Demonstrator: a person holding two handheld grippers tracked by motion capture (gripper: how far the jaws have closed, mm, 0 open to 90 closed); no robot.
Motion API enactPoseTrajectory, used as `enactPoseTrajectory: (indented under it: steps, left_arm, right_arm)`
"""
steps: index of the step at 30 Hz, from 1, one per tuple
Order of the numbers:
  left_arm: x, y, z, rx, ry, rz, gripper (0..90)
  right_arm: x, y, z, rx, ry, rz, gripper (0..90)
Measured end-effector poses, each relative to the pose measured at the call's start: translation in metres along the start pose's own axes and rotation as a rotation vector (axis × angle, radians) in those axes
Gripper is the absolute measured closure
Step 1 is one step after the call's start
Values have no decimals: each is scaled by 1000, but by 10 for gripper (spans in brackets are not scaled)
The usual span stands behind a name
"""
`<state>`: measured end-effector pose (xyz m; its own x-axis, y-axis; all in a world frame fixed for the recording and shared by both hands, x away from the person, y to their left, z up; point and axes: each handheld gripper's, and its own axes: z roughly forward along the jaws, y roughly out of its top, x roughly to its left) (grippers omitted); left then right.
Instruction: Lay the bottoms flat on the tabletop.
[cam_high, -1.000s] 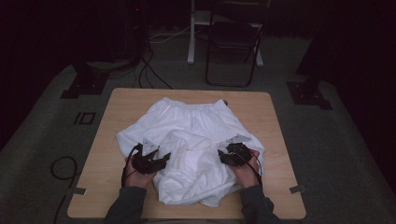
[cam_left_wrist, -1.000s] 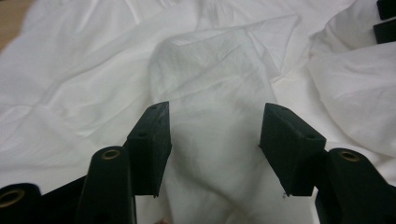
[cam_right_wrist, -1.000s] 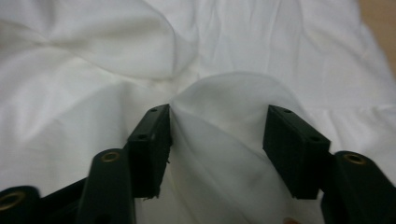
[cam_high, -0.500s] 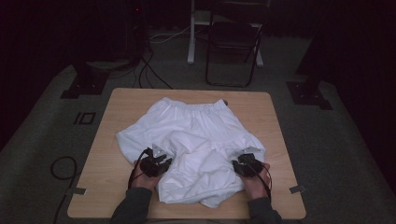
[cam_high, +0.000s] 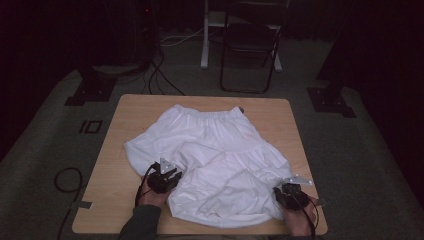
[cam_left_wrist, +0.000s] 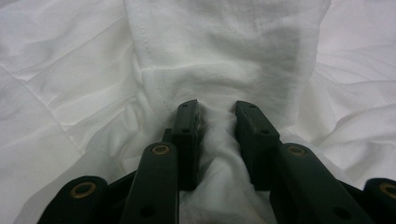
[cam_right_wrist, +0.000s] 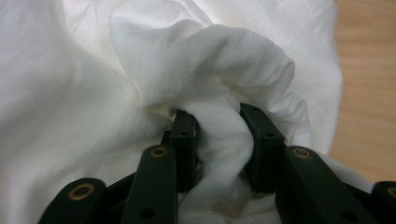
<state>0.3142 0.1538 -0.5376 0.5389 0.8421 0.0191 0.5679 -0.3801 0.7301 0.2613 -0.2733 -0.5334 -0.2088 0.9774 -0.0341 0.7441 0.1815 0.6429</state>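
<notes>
A white skirt (cam_high: 215, 145) lies crumpled on the wooden table (cam_high: 125, 115), waistband at the far side. My left gripper (cam_high: 170, 176) rests on the skirt's near left part. Its jaws have just been closing and now pinch a fold of the white cloth (cam_left_wrist: 233, 56), as the left gripper view (cam_left_wrist: 217, 109) shows. My right gripper (cam_high: 281, 192) sits at the skirt's near right edge, by the table's front corner. Its jaws have also just been closing and squeeze a bunched fold of the cloth (cam_right_wrist: 210, 56) in the right gripper view (cam_right_wrist: 217, 116).
Bare wood (cam_right_wrist: 369, 70) shows beside the cloth at the right. A dark folding chair (cam_high: 247, 50) stands beyond the table's far edge. Stand bases (cam_high: 90, 87) and a looped cable (cam_high: 65, 180) lie on the floor around the table.
The right gripper slid rightward to the skirt's near right edge, spreading the cloth that way. The left gripper sank onto the skirt. Both pairs of jaws closed on cloth.
</notes>
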Motion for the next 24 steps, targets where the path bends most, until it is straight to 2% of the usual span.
enactPoseTrajectory:
  steps: [11,15,20,21,22,24]
  left_arm:
    - [1,-5,-3,-12,-1,-5,707]
    - [1,-6,-5,-13,-2,-13,707]
    - [0,-6,-7,-13,-2,-20,700]
    - [0,-5,-8,-13,-6,-18,693]
    - [1,-5,-9,-16,-10,-17,675]
    - [1,-5,-9,-20,-20,-9,630]
  right_arm:
    - [-22,-20,-21,-12,-38,86,678]
    - [-31,-21,-27,-34,-87,126,676]
    - [-36,-20,-34,-64,-116,148,639]
    - [-36,-19,-37,-76,-115,153,622]
    - [-36,-18,-39,-98,-93,148,595]
    - [-31,-13,-46,-138,-35,104,557]
